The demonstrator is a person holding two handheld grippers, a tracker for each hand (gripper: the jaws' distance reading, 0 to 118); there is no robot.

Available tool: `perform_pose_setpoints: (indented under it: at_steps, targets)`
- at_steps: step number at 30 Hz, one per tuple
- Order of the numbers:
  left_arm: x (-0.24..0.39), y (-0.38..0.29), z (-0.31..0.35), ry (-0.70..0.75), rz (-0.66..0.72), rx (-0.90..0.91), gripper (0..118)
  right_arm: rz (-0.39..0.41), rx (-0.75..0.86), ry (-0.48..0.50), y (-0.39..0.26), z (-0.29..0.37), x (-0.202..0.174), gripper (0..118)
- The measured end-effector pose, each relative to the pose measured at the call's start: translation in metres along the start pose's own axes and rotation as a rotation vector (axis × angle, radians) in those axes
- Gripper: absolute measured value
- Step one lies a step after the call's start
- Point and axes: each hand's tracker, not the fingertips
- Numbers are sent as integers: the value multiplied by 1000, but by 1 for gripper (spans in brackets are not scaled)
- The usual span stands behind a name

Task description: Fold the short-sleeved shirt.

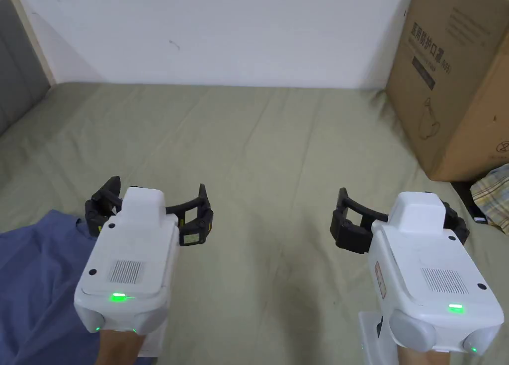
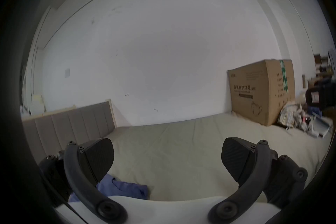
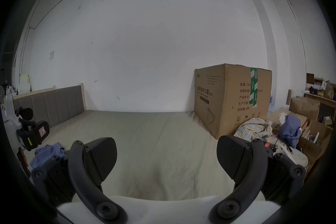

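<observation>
We hold our left gripper (image 1: 151,212) and right gripper (image 1: 397,221) with jaws wide and empty. The crumpled blue cotton shirt (image 1: 37,276) lies bunched left on the bed, so grabbing two layers could spoil our fold

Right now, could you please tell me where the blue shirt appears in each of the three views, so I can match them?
Head view: the blue shirt lies crumpled at the lower left, partly under the left gripper.
Left gripper view: bottom, left of centre, beside the gripper's left-hand jaw.
Right gripper view: lower left, on the bed.
Shared landmark: the cardboard box standing against the wall.
</observation>
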Motion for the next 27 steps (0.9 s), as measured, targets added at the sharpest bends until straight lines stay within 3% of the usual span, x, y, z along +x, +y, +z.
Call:
perform_pose_setpoints:
  at_steps: [27]
  targets:
    - [-5,4,2,-10,49,1,118,47,-2,25,5,2,-10,110]
